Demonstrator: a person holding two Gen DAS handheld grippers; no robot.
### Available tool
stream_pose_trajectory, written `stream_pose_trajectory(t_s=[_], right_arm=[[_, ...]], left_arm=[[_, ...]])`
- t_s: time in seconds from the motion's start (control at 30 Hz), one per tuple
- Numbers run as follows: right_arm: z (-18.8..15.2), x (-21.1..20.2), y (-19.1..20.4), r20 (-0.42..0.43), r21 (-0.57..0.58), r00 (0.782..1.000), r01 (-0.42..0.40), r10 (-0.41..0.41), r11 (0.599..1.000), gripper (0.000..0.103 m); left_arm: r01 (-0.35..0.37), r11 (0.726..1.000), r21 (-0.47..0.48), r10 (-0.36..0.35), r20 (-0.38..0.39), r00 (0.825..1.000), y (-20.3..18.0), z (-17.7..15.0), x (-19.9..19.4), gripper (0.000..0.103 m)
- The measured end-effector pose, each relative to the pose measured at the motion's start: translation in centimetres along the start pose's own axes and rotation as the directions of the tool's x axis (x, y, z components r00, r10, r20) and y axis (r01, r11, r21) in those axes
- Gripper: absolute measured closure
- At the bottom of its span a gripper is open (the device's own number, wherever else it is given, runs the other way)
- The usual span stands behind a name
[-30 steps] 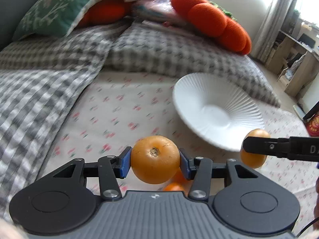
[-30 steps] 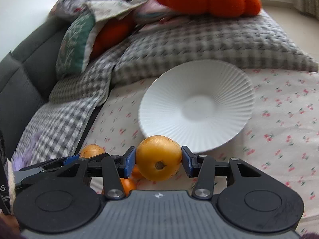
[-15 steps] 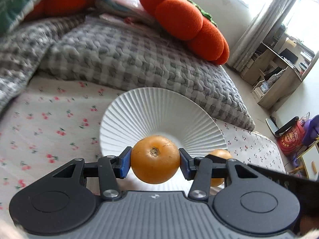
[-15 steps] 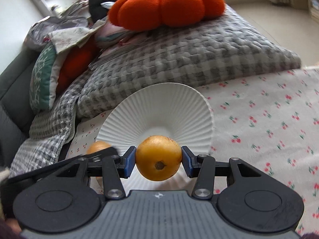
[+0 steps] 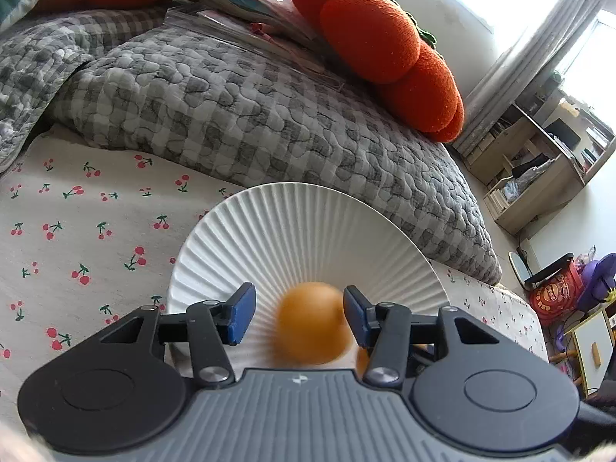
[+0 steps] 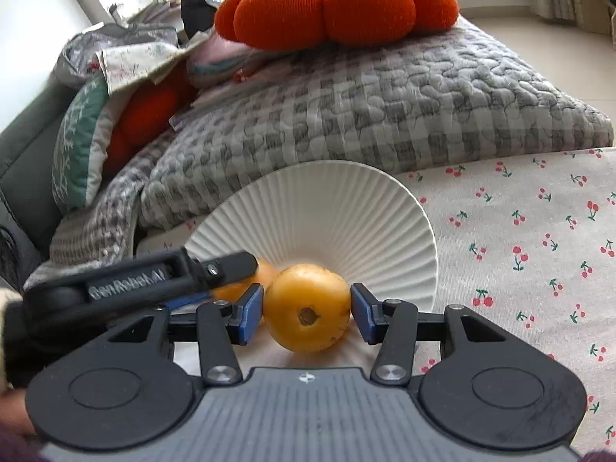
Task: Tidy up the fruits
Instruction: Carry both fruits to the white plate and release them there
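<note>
The left gripper (image 5: 294,313) is opening its jaws; a blurred orange fruit (image 5: 312,322) is sitting between the blue pads (image 5: 240,317), clear of the left one, over the near part of the white ribbed plate (image 5: 308,211). The right gripper (image 6: 307,313) is opening too, with narrow gaps showing beside the yellow-orange fruit (image 6: 307,312) between its pads, also over the plate's near edge. The plate is lying on the cherry-print sheet (image 6: 519,231). Farther off, a grey checked quilt (image 5: 250,115) is carrying an orange pumpkin cushion (image 6: 335,4).
</note>
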State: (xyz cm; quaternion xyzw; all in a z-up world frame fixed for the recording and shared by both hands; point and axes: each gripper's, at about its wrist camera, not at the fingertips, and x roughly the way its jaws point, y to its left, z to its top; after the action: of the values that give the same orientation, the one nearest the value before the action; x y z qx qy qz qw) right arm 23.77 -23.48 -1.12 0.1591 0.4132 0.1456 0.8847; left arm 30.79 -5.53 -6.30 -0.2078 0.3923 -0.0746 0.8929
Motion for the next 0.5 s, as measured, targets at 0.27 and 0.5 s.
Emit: stream_pose_trajectory(t_s=[0.27, 0.5], right_arm=[[0.7, -2.2, -0.3, 0.050, 0.051, 0.997, 0.054, -0.056, 0.997, 0.044], [1.1, -5.0, 1.0, 0.069, 0.081, 0.998, -0.003, -0.003, 0.997, 0.038]], left_arm=[[0.005, 0.999, -0.045, -0.003, 0.038, 0.999, 0.7, 1.2, -2.7, 0.054], [0.031, 0.998, -0.050, -0.028, 0.044, 0.999, -0.2, 1.3, -6.7, 0.045]])
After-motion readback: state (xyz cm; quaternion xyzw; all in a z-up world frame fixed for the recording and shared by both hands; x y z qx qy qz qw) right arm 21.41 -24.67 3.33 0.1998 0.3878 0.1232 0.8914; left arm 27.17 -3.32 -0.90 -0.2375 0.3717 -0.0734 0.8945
